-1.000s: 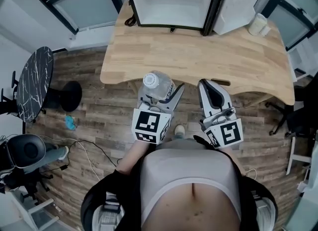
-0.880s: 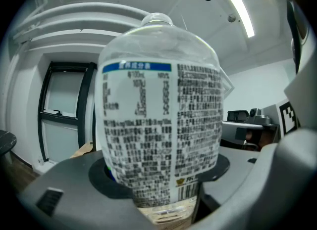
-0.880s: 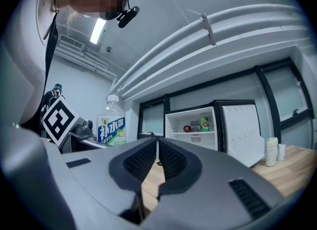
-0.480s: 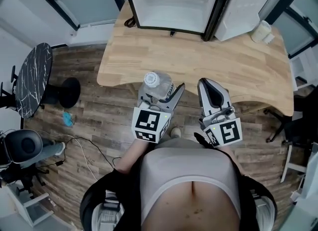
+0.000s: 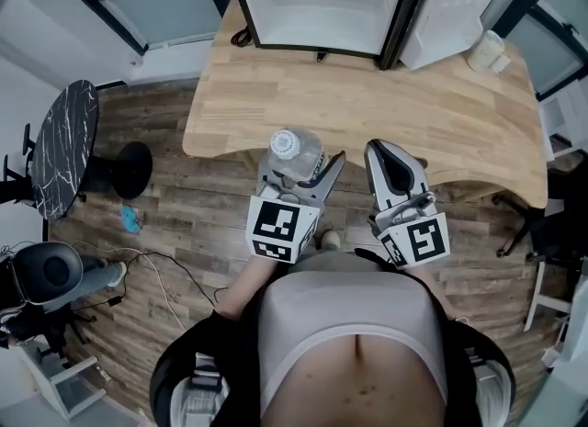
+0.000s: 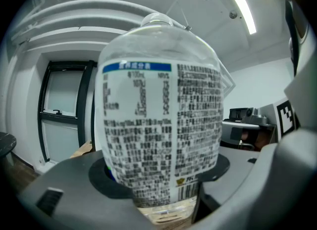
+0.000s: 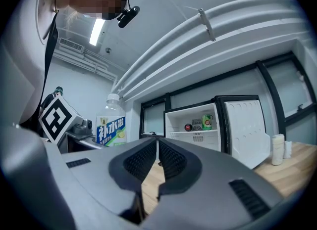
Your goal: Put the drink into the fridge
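The left gripper is clamped on the upright bottle. The open fridge lies straight ahead of it, across the surface. The right gripper, jaws together, holds nothing.

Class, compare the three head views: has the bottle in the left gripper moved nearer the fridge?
No, not noticeably. The bottle, held in the left gripper, overlaps the table's near edge as before, just as far from the fridge.
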`<action>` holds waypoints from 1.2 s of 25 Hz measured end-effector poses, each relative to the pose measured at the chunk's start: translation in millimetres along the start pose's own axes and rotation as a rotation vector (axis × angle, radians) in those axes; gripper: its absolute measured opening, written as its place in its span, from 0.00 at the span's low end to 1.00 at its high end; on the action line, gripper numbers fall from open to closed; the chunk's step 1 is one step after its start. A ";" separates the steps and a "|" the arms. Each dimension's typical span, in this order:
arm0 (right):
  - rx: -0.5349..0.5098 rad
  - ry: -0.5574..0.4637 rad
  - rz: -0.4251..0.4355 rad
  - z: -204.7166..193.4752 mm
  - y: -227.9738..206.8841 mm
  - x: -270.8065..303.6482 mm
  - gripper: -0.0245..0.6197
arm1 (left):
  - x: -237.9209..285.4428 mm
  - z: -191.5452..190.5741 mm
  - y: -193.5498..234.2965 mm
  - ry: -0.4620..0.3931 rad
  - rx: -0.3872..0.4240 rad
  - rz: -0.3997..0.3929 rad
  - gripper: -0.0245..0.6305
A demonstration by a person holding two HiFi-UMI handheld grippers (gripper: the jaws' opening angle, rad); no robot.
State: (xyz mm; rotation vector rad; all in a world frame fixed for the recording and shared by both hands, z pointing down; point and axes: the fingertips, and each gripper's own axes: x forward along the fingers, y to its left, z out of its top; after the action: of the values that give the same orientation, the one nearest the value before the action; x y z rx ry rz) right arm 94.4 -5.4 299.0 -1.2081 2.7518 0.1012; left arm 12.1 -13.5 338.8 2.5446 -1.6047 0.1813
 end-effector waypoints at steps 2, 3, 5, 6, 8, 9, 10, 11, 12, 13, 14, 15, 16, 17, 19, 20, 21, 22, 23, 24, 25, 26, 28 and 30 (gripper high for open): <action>0.002 0.003 0.006 -1.5 2.0 0.3 0.09 | -0.2 -1.4 -2.0 0.000 -0.006 -0.006 0.56; -0.001 0.003 0.011 -1.7 3.0 0.9 0.09 | -0.1 -2.2 -3.3 0.001 -0.008 -0.009 0.56; -0.008 -0.001 0.023 -0.8 4.5 1.7 0.10 | -0.3 -3.9 -5.9 0.004 -0.011 -0.013 0.56; -0.013 -0.002 0.028 -0.4 5.0 1.4 0.09 | -0.8 -4.7 -7.1 0.006 -0.011 -0.014 0.56; -0.018 -0.002 0.032 -0.2 4.7 -0.4 0.10 | -1.9 -4.1 -7.9 0.002 -0.009 -0.009 0.56; -0.017 -0.001 0.032 -0.3 3.8 -1.4 0.10 | -2.0 -2.7 -7.5 -0.003 -0.008 -0.004 0.56; -0.014 -0.001 0.030 -0.4 2.6 -2.3 0.10 | -1.7 -1.3 -7.0 -0.008 -0.009 -0.001 0.56; -0.011 -0.001 0.030 -0.6 1.5 -3.0 0.09 | -1.1 -0.4 -6.7 -0.011 -0.010 0.002 0.56; -0.005 -0.002 0.031 -0.9 0.9 -3.8 0.09 | -0.3 -0.2 -6.6 -0.011 -0.009 0.003 0.56; 0.002 -0.002 0.034 -1.3 0.9 -4.3 0.09 | 0.3 -0.2 -6.7 -0.010 -0.009 0.005 0.56; 0.010 -0.003 0.040 -1.6 1.5 -4.2 0.10 | 0.3 0.1 -6.5 -0.010 -0.009 0.008 0.56; 0.015 -0.003 0.048 -2.1 2.7 -3.5 0.10 | -0.5 0.8 -5.7 -0.011 -0.012 0.015 0.56; 0.017 -0.002 0.057 -2.7 4.1 -2.2 0.09 | -1.5 1.8 -4.3 -0.013 -0.016 0.024 0.56; 0.017 -0.001 0.066 -3.3 5.2 -0.5 0.10 | -2.5 2.7 -2.4 -0.015 -0.019 0.033 0.56; 0.015 -0.005 0.080 -4.3 5.3 4.0 0.10 | -2.4 3.7 2.1 -0.017 -0.019 0.049 0.56; 0.014 -0.008 0.084 -5.0 4.2 6.8 0.09 | -1.3 3.7 4.6 -0.019 -0.017 0.055 0.56; 0.015 -0.009 0.088 -6.2 2.9 9.7 0.10 | 0.1 3.4 7.2 -0.020 -0.017 0.060 0.56; 0.016 -0.008 0.090 -8.0 1.8 12.4 0.09 | 1.2 2.6 9.8 -0.021 -0.018 0.065 0.56; 0.016 -0.005 0.094 -9.9 1.3 15.0 0.10 | 2.2 1.6 12.8 -0.021 -0.021 0.069 0.56; 0.015 -0.002 0.096 -11.1 1.1 17.7 0.09 | 3.2 0.7 16.1 -0.021 -0.023 0.073 0.56; 0.012 -0.001 0.097 -11.5 0.7 20.8 0.10 | 4.5 0.2 19.6 -0.020 -0.024 0.075 0.56; 0.009 -0.002 0.095 -11.3 -0.4 24.3 0.10 | 6.7 0.1 23.1 -0.019 -0.025 0.075 0.56; 0.004 -0.003 0.084 -10.9 -5.6 32.9 0.09 | 14.5 1.0 29.8 -0.020 -0.027 0.067 0.56; -0.002 -0.004 0.074 -12.3 -12.3 44.0 0.10 | 25.9 3.2 37.6 -0.023 -0.022 0.055 0.56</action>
State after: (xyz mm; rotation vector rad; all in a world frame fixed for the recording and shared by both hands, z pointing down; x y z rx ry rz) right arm 72.8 -47.1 304.5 -1.1052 2.7938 0.1143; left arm -10.7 -53.0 341.7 2.4965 -1.6766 0.1397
